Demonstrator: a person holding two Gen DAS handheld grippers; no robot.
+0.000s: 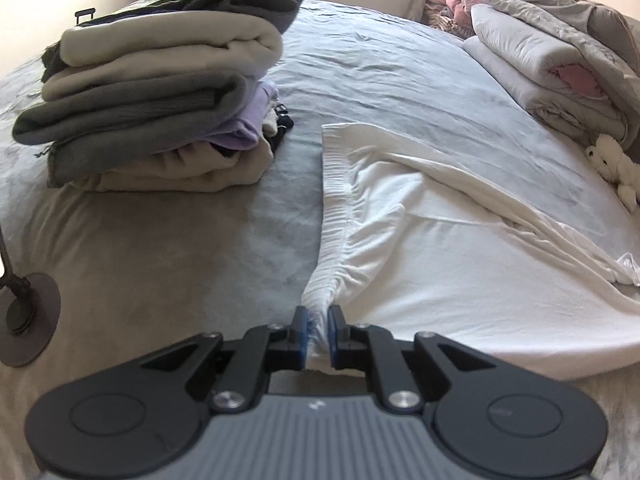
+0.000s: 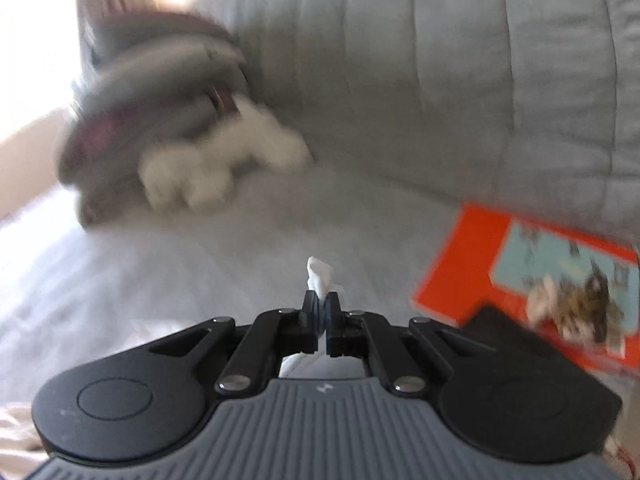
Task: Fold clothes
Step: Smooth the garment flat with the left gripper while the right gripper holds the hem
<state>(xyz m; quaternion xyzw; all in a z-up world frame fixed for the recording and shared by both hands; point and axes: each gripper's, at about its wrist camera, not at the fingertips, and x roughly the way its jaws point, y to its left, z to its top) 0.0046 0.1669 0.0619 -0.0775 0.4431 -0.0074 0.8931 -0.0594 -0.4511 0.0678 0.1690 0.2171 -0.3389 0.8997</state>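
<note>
Soft daylight from the far windows washes the bed [image 1: 400, 80]; fisheye bends both views' edges, and the right wrist view is smeared by motion blur.

No legible text in either view. Orange box [image 2: 532, 284], near right on the bed: printed blue panel too blurred to read. Gripper bodies bear no readable markings.

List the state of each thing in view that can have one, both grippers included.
Left gripper: shut on the white garment's gathered waistband.
Right gripper: shut on a bit of white fabric.
White garment: spread out on the bed, wrinkled, not yet folded.
Stack of clothes: folded and piled.
Bedding pile: roughly folded, at the bed's far side.
Stuffed toy: lying beside the bedding.
Orange book: closed, lying flat; blurred.
</note>
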